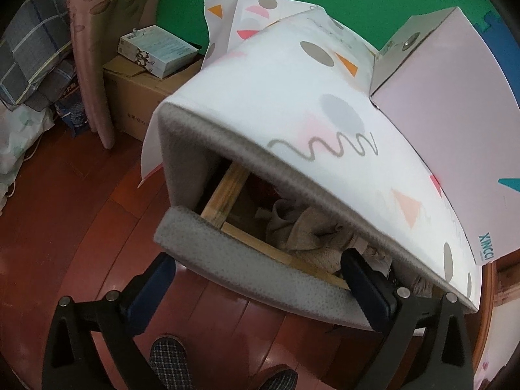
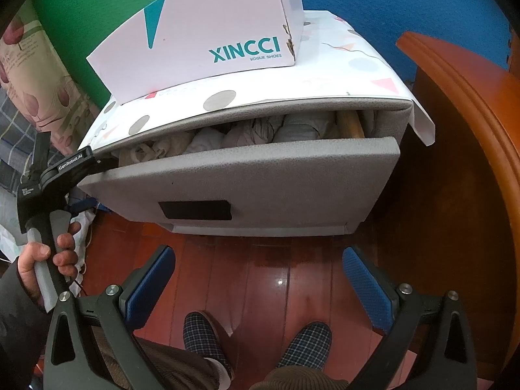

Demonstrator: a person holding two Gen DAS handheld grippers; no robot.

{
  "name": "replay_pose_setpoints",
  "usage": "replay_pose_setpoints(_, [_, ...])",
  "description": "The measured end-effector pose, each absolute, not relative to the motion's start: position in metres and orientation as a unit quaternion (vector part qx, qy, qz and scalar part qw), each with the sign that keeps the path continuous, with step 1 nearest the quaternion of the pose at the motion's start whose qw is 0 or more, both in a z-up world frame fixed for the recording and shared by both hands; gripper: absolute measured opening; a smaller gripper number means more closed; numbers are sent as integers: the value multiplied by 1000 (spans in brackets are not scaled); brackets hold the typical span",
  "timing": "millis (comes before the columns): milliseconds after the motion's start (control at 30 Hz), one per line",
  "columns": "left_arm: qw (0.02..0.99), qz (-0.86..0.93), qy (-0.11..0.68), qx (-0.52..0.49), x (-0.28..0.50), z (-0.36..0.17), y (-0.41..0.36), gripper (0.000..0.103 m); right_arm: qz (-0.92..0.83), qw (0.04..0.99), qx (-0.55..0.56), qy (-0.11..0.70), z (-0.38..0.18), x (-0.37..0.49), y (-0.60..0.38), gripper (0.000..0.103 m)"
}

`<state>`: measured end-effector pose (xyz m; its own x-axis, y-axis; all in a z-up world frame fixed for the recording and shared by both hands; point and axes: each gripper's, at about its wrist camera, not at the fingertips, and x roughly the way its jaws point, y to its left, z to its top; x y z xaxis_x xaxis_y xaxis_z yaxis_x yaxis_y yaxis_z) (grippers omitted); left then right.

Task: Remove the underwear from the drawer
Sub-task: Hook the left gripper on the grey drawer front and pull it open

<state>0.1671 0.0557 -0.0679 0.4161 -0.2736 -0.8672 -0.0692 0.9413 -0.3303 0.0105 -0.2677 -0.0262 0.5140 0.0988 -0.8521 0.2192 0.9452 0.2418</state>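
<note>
A grey felt drawer [image 2: 276, 188] stands partly pulled out of a small cabinet with a patterned white top [image 1: 292, 97]. Rolled beige and grey underwear [image 2: 247, 136] fills it; it also shows in the left wrist view [image 1: 302, 230]. My left gripper [image 1: 256, 289] is open and straddles the drawer's front panel [image 1: 247, 276], one finger [image 1: 367, 286] inside against the cloth, the other [image 1: 152, 286] outside. In the right wrist view the left gripper [image 2: 78, 165] sits at the drawer's left corner. My right gripper [image 2: 260, 286] is open and empty, above the floor in front of the drawer.
A white XINCCI shoe box [image 2: 208, 29] sits on the cabinet. Orange-brown wooden furniture [image 2: 471, 162] stands close on the right. Cardboard boxes [image 1: 143, 81], a curtain and bags crowd the left. The person's checked slippers [image 2: 256, 338] are on the red wood floor.
</note>
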Motion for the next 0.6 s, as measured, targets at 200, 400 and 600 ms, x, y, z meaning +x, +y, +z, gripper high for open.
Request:
replay_pose_setpoints(200, [826, -62, 538, -159, 152, -69, 63, 103, -36, 858, 163, 486, -24, 8, -268, 102])
replay_pose_setpoints(400, [826, -62, 537, -159, 135, -69, 73, 103, -37, 861, 167, 478, -20, 6, -270, 102])
replay_pose_setpoints(600, [827, -61, 535, -161, 116, -71, 82, 103, -37, 866, 172, 467, -16, 2, -272, 102])
